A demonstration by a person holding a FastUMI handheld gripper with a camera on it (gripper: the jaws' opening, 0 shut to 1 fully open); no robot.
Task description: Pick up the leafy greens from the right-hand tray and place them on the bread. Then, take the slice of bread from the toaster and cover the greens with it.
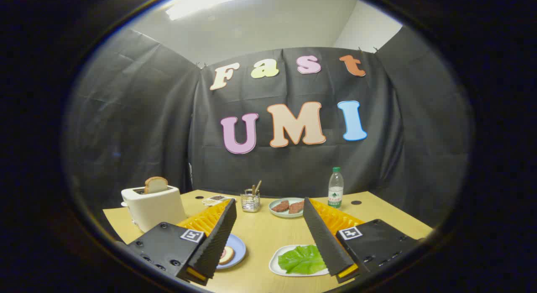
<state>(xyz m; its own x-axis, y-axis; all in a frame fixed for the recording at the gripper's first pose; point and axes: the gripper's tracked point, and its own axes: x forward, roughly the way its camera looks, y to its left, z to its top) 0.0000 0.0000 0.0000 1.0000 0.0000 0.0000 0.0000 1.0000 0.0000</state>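
My claw [270,238] hangs released w/ nothing in it; I should drop toward the greens [303,259] at 5 o'clock, pinching the leaf edge, not the tray [275,263].

Gripper [268,209] held above the table, two fingers [218,238] spread wide apart, jaws open, nothing between them, tips pointing forward and slightly inward

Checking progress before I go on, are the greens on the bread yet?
No, the greens lie on their white tray, with the open tongs holding nothing.
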